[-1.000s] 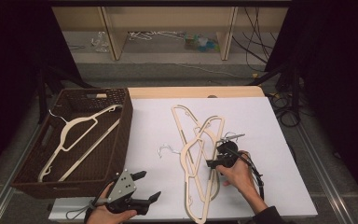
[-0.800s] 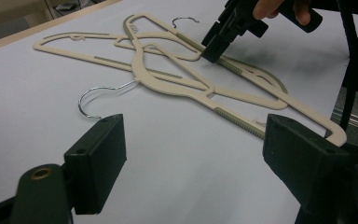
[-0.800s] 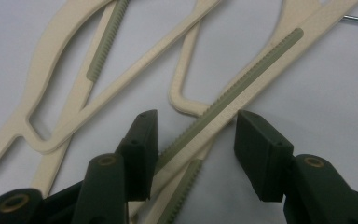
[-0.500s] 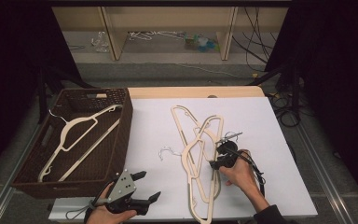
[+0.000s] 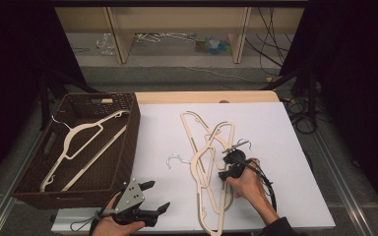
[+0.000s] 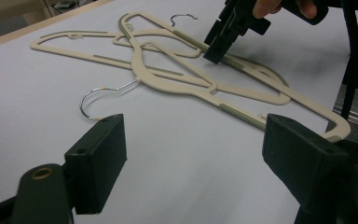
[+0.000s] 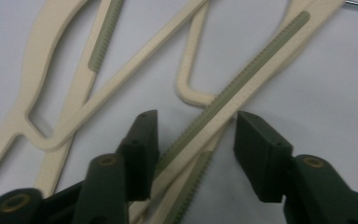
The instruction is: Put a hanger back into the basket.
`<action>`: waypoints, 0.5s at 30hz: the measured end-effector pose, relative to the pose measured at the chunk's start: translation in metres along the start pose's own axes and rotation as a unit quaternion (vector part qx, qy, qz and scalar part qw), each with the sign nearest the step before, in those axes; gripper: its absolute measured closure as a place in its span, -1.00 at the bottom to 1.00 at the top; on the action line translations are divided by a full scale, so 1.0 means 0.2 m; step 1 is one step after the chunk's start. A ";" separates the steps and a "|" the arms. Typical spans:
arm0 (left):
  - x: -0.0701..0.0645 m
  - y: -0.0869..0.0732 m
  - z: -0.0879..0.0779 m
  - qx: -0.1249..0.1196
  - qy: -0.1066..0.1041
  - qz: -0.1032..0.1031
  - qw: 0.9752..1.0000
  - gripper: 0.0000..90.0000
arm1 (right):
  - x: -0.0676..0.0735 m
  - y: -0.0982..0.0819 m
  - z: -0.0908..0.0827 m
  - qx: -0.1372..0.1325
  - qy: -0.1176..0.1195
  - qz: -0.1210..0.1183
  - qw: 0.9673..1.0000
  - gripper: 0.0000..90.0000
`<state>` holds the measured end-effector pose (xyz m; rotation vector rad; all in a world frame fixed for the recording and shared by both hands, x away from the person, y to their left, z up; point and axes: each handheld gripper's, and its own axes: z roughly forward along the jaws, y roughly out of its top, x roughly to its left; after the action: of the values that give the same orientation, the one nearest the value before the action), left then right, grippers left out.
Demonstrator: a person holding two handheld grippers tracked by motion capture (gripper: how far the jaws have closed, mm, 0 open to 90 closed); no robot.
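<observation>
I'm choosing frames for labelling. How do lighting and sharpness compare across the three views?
High view: white table evenly lit, surroundings nearly black, slightly soft. Left gripper view: hangers sharp, near jaws blurred. Right gripper view: hanger arm between the jaws soft, a dark shadow beneath them.

- The left gripper (image 5: 150,199) has a black body with a grey three-cornered plate (image 5: 129,195) on top, dotted with small dark screw holes.
- Its two jaws are black, blocky, flat-faced slabs, each with a small screw hole near the edge; a brass-coloured rivet (image 6: 42,173) sits at one jaw's base.
- A thin grey cable (image 5: 84,223) loops out behind the left gripper.
- The right gripper (image 5: 225,163) is black and compact, and a black cable (image 5: 268,184) arcs back from it.
- Its jaws are dark rectangular pads on arms with brass-coloured rivets (image 7: 106,161).
- A dark sleeve (image 5: 278,228) covers the forearm behind the right gripper.
</observation>
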<state>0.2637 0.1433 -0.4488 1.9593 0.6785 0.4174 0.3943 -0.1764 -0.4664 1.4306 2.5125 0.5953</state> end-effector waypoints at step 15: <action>0.00 0.00 -0.01 -0.003 0.004 0.002 1.000 -0.50 | -0.04 0.01 -0.01 0.009 0.003 -0.006 1.000 0.51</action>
<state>0.2634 0.1446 -0.4474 1.9550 0.6789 0.4294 0.3992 -0.1835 -0.4631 1.4202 2.5358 0.5779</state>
